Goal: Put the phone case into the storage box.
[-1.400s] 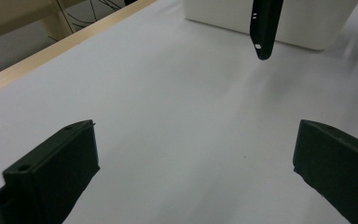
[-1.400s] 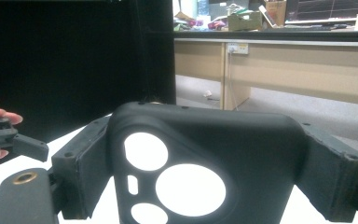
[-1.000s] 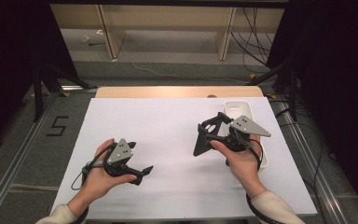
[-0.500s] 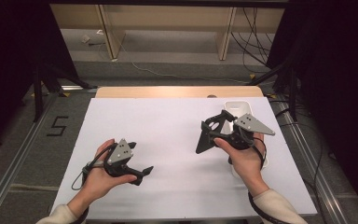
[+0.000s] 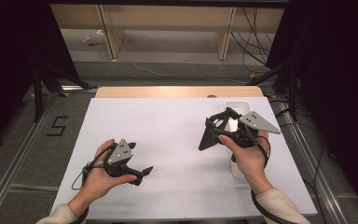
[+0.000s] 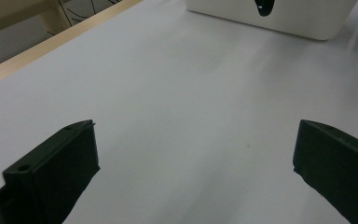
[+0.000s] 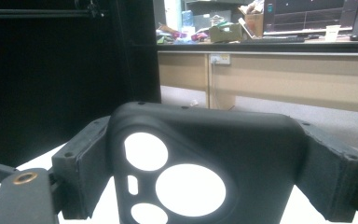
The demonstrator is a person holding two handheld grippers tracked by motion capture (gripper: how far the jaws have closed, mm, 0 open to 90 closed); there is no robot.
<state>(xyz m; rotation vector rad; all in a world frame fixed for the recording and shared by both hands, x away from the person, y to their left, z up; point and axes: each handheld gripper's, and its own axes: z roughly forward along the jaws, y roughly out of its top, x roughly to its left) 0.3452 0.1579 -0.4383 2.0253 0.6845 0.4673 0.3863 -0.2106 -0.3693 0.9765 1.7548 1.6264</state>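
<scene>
Phone case [image 7: 200,158]: black, with camera cutouts, clamped between the right gripper [image 5: 214,130] fingers, raised above the surface [image 5: 168,135].
Left gripper [image 5: 142,171]: fingers spread wide, holding nothing, low over the surface.
White bin [image 5: 235,108]: beside the right hand.
</scene>
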